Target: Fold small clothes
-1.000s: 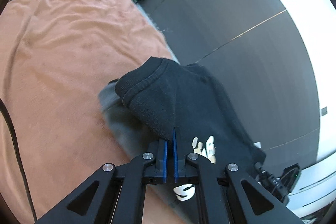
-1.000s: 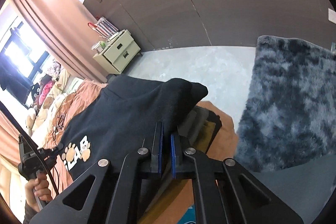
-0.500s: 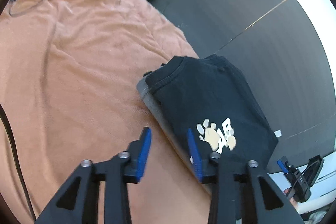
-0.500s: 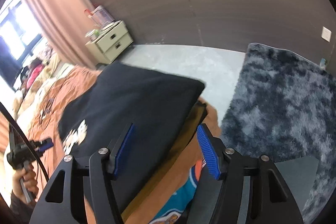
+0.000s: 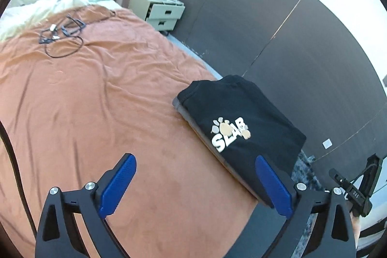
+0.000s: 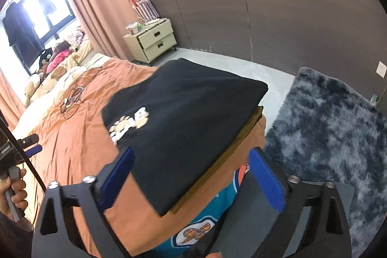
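Observation:
A folded black T-shirt (image 5: 238, 127) with a white and tan paw print lies flat on top of a stack of folded clothes at the corner of the orange bedspread (image 5: 96, 100). In the right wrist view the same black T-shirt (image 6: 188, 117) rests on an olive-brown garment (image 6: 232, 149). My left gripper (image 5: 196, 185) is drawn back from the stack, its jaws still opening, with only bedspread between its blue pads. My right gripper (image 6: 191, 175) hangs over the near edge of the stack, jaws opening too, its pads apart from the cloth.
A tangle of black cables (image 5: 60, 35) lies far up the bed. A cream nightstand (image 6: 152, 40) stands by the dark wall. A shaggy grey rug (image 6: 333, 127) covers the floor beside the bed. A teal printed garment (image 6: 205, 217) hangs below the stack. Soft toys (image 6: 55, 67) sit by the window.
Both grippers were shut on the black T-shirt's folded edge; they have let go, opened wide and pulled back. The shirt now lies flat on the stack.

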A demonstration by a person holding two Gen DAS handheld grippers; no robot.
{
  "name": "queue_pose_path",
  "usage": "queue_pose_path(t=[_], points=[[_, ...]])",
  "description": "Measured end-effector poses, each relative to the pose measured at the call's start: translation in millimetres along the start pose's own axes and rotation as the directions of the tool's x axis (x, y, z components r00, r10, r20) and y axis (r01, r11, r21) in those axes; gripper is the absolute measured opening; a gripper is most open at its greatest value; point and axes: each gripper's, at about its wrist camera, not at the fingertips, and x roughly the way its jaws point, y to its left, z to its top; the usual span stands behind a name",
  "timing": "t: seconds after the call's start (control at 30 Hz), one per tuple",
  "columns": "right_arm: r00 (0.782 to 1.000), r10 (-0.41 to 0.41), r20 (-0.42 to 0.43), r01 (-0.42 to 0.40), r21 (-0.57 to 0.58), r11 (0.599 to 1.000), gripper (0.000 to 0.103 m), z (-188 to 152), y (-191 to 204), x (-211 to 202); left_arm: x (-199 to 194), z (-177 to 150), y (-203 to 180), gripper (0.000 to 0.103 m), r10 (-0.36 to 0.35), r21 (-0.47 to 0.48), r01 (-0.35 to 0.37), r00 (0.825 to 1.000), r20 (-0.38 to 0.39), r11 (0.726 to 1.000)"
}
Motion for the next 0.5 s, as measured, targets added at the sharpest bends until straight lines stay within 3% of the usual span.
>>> queue_pose_path(t=[0.5], points=[[0.996, 0.018, 0.086, -0.006, -0.133, 0.991, 0.103, -64.4, 20.5, -94.6, -126.9, -92.3, -10.2, 0.103, 0.068, 0.056, -0.078, 0.986, 0.149, 0.995]])
